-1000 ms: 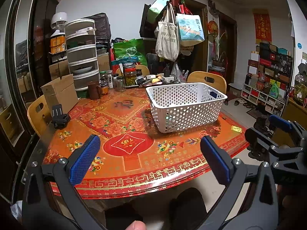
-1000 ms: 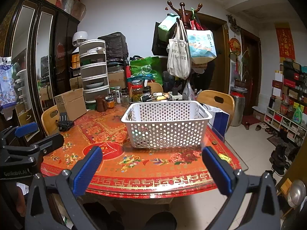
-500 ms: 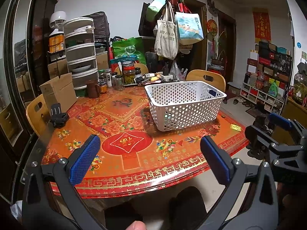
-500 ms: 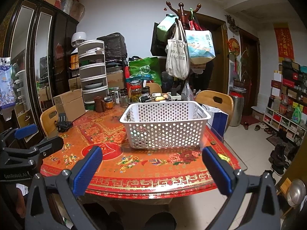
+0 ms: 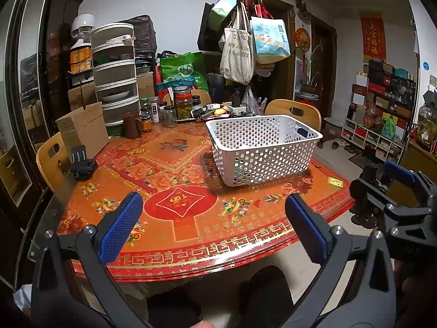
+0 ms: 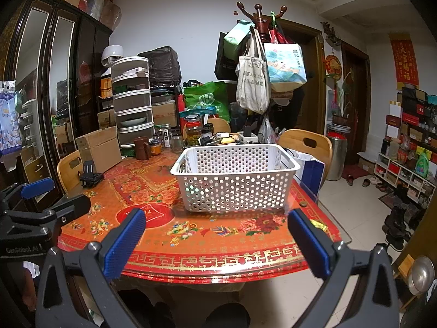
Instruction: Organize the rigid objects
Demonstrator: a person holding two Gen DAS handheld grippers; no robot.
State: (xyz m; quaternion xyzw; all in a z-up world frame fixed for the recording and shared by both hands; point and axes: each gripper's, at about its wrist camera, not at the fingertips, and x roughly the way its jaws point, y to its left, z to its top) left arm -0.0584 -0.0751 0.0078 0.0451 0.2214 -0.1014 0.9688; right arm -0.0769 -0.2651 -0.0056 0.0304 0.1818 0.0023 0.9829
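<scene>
A white perforated basket point(image 5: 262, 150) stands on the round red patterned table point(image 5: 191, 218); in the right wrist view the basket point(image 6: 235, 180) is straight ahead. A small black clip-like object point(image 5: 82, 164) lies at the table's left edge and also shows in the right wrist view point(image 6: 91, 175). My left gripper point(image 5: 215, 229) is open and empty over the table's near edge. My right gripper point(image 6: 218, 243) is open and empty, short of the near edge. Each gripper shows at the side of the other's view.
Jars, a brown mug point(image 5: 132, 128), a cardboard box point(image 5: 82, 134) and a stacked food cover point(image 5: 114, 73) crowd the table's far side. Wooden chairs point(image 6: 306, 147) ring the table. A coat rack with bags point(image 6: 256, 76) stands behind. A small yellow packet point(image 5: 335, 182) lies at the right rim.
Both views have shifted slightly, so the basket and table sit a little lower and further left in the frames. Both grippers stay open and empty.
</scene>
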